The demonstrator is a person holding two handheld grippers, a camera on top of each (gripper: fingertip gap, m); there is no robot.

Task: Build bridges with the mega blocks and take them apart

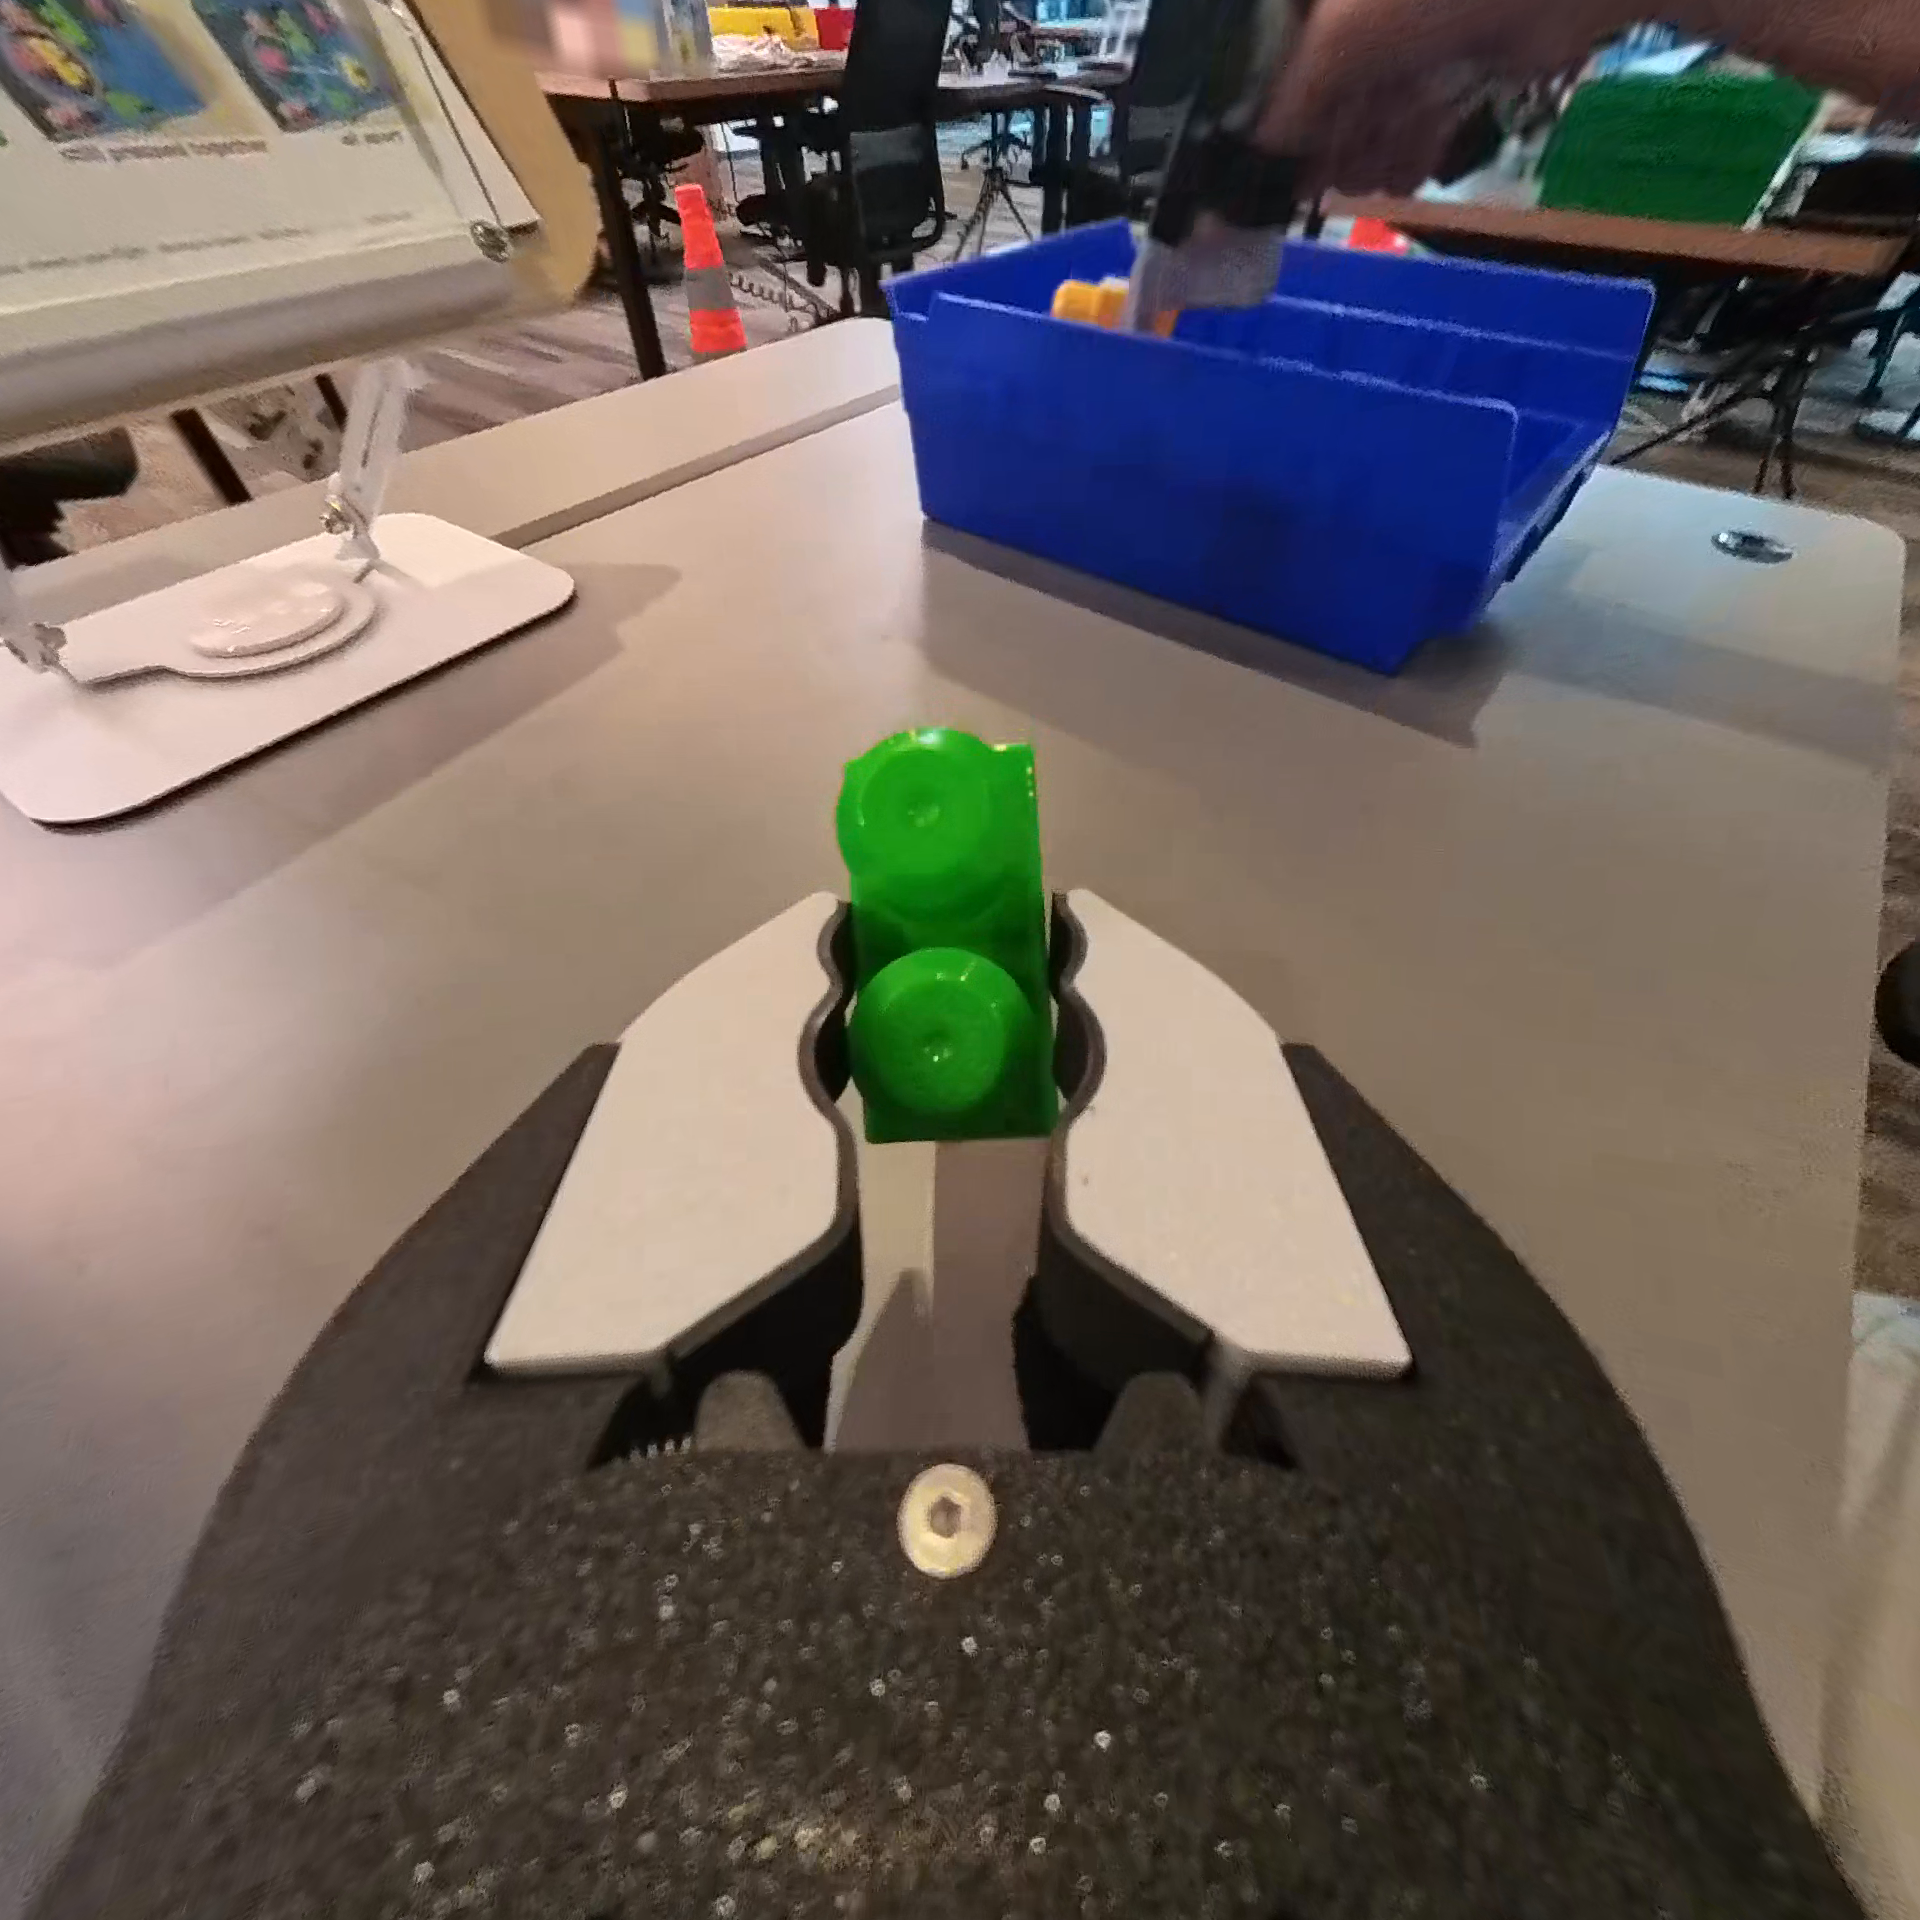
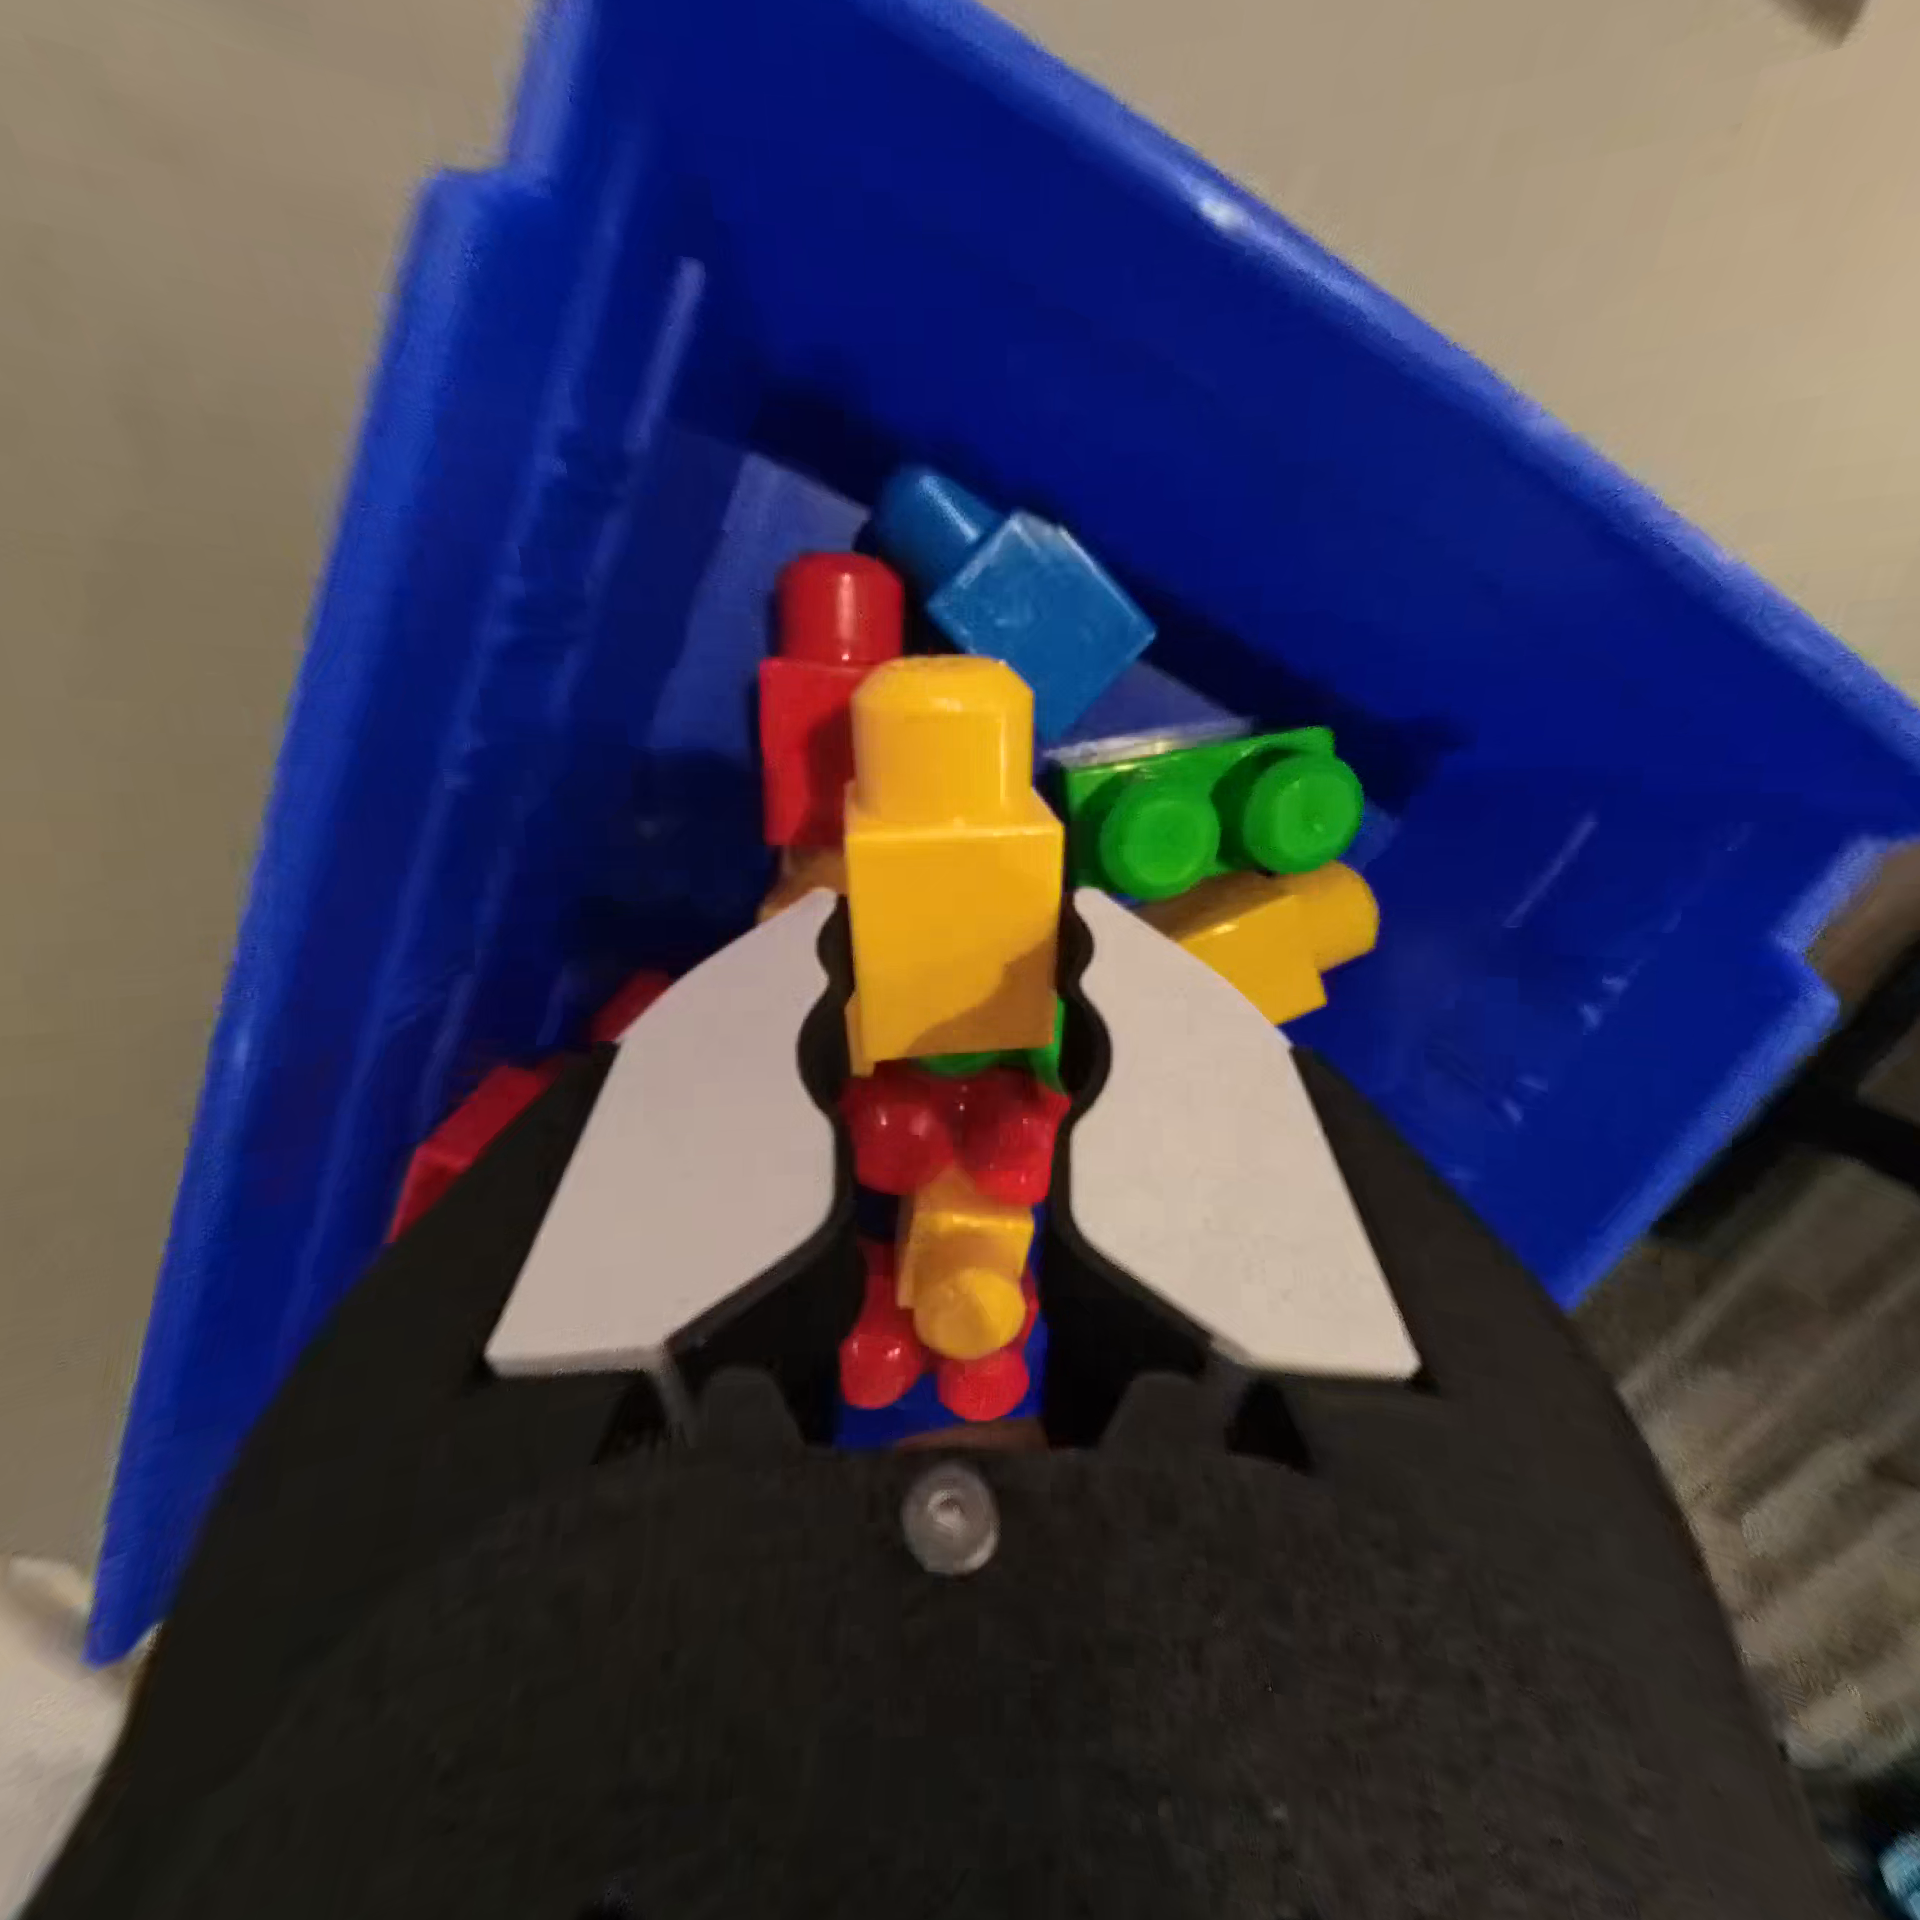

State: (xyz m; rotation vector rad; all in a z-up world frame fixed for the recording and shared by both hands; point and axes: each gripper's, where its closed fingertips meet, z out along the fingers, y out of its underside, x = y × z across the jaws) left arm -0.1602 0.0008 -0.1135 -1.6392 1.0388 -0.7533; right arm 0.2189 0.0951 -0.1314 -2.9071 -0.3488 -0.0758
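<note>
My left gripper (image 1: 948, 935) is shut on a green two-stud block (image 1: 940, 935) and holds it over the grey table (image 1: 1351, 1039), studs facing the camera. My right gripper (image 2: 951, 935) is shut on a yellow one-stud block (image 2: 951, 883) above the pile inside the blue bin (image 2: 1143, 364). The bin holds several loose blocks: a red one (image 2: 831, 665), a blue one (image 2: 1029, 613), a green two-stud one (image 2: 1216, 810) and another yellow one (image 2: 1278, 935). In the left wrist view the right gripper (image 1: 1205, 270) reaches into the blue bin (image 1: 1226, 499) at the back right.
A white stand (image 1: 281, 644) holding a picture board (image 1: 208, 156) sits at the table's back left. The table's right edge (image 1: 1870, 935) runs close by. Beyond the table are an orange cone (image 1: 707, 275), chairs and other desks.
</note>
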